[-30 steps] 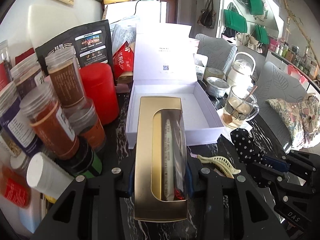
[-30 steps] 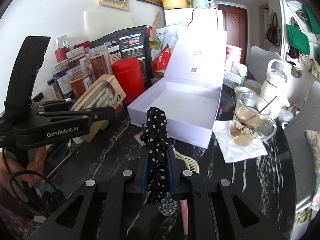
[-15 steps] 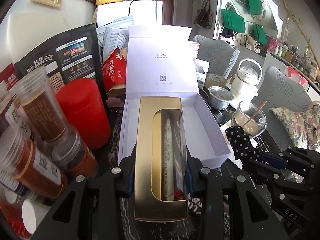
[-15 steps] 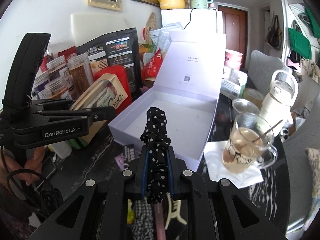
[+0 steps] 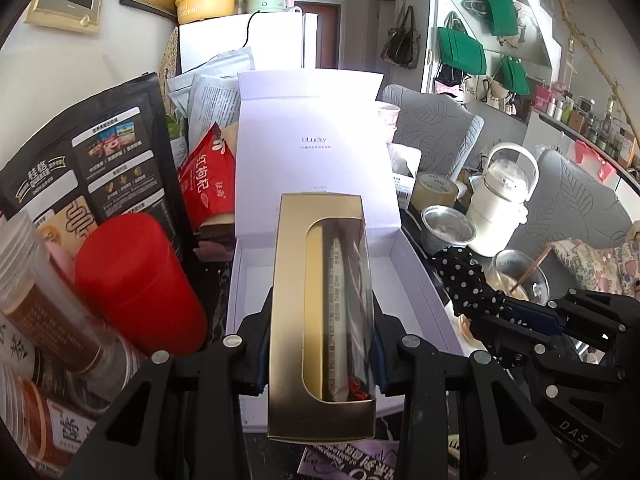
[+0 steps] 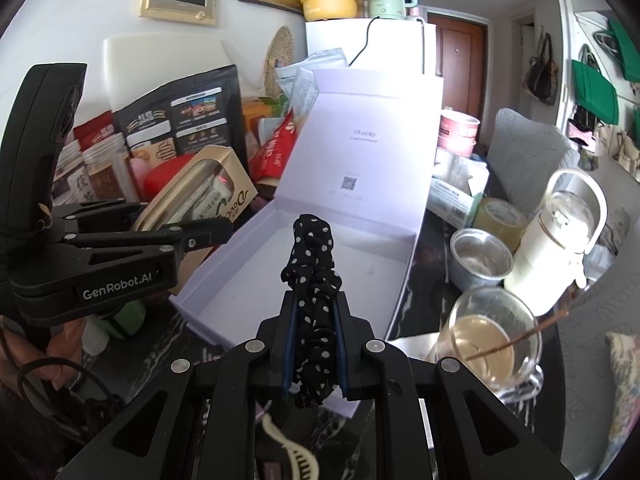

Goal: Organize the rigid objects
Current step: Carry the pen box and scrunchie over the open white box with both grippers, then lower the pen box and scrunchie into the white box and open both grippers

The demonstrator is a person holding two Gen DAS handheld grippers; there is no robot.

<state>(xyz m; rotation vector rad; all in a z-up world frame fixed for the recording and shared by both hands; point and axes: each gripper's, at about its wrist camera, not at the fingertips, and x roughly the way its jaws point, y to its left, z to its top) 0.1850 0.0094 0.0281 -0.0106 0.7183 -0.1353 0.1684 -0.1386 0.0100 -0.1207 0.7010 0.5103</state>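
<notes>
While both hover over white box (image 5: 404,264) | L fingers (image 5: 262,344) clamp gold carton (image 5: 322,304) | R fingers (image 6: 291,336) clamp dotted scrunchie (image 6: 314,280)

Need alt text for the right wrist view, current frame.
The right gripper clamps a black polka-dot scrunchie in front of an open, empty white box. At left, the left gripper holds a gold windowed carton.

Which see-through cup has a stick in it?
The glass mug nearest the right claw: it holds pale drink and a thin stick. The metal cup behind it holds none.
</notes>
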